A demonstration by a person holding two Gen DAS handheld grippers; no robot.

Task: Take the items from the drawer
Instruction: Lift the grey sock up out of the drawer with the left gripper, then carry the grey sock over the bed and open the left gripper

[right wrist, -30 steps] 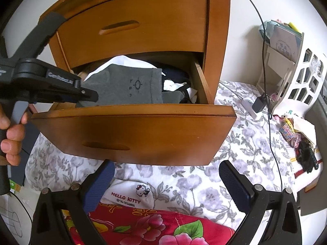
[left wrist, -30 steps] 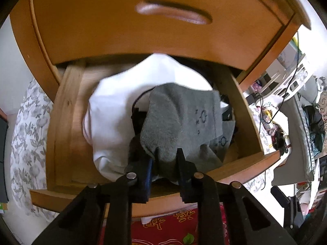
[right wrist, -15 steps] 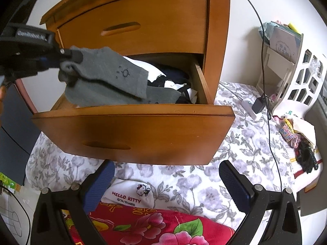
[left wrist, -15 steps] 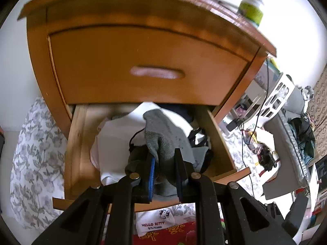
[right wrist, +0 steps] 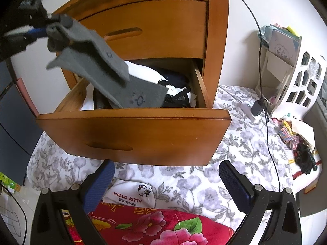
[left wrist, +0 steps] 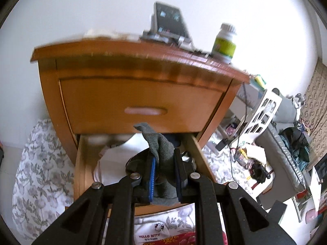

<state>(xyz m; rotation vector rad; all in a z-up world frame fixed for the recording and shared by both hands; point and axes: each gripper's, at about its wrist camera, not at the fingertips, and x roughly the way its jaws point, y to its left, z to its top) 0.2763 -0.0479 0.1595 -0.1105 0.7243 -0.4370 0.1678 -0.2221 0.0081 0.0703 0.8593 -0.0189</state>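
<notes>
Since a second ago the left gripper (left wrist: 164,175) has come up out of the open lower wooden drawer (right wrist: 132,134): then its view was filled by the drawer's inside, now the whole orange-brown wooden nightstand (left wrist: 139,94) sits in the middle of the frame, its top showing with a white bottle with a green label (left wrist: 223,45) at upper right. The pair of grey knitted socks (left wrist: 161,149), which lay flat on the white folded cloth (left wrist: 118,161) in the drawer, now hangs bunched between the black fingers with blue pads.

In the right wrist view the left gripper (right wrist: 35,31) is at the upper left of the frame, higher than before. The socks (right wrist: 98,61) trail from it down and to the right; one end is clear of the drawer, while the lower end with the small dark mark reaches down among the dark clothes in the drawer.

The left gripper is narrow, its pads pressed on the bunched sock fabric.

The right gripper (right wrist: 167,185) has not moved: at the bottom of its frame its fingers stand wide apart with nothing between them, over the grey floral sheet (right wrist: 235,153) and the red flowered cloth (right wrist: 143,224), below the drawer front.
</notes>
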